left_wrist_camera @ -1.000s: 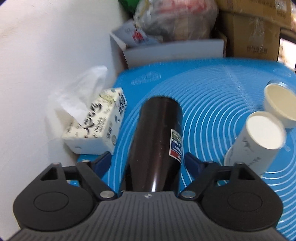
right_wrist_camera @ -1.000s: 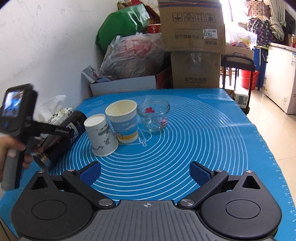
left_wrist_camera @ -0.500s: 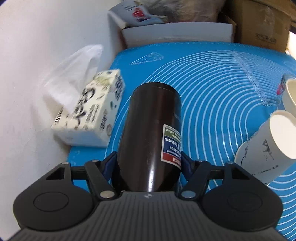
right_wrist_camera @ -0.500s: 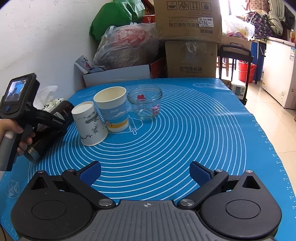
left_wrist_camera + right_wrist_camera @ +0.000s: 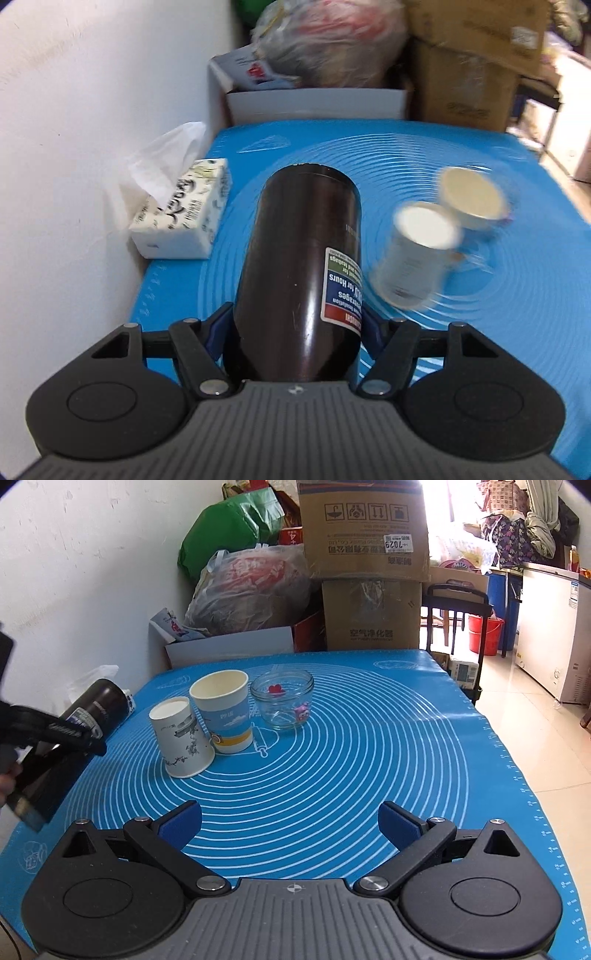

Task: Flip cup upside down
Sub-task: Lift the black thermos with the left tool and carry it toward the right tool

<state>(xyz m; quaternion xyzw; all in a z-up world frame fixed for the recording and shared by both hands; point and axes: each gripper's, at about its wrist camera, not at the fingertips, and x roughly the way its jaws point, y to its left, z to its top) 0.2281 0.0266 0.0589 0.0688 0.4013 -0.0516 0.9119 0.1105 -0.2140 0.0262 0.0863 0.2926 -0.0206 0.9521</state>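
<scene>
My left gripper is shut on a dark brown insulated cup with a red and blue label. The cup is lifted off the blue mat and tilted, its flat end pointing away from me. In the right wrist view the same cup hangs tilted at the mat's left edge, held by the left gripper. My right gripper is open and empty, low over the mat's near side.
A white paper cup stands upside down, a blue-banded paper cup stands upright beside it, and a glass jar is further right. A tissue box lies by the wall. Boxes and bags stand behind the table.
My left gripper closed on the dark cup, then lifted and tilted it up from the mat. The right gripper stayed open and drew back slightly.
</scene>
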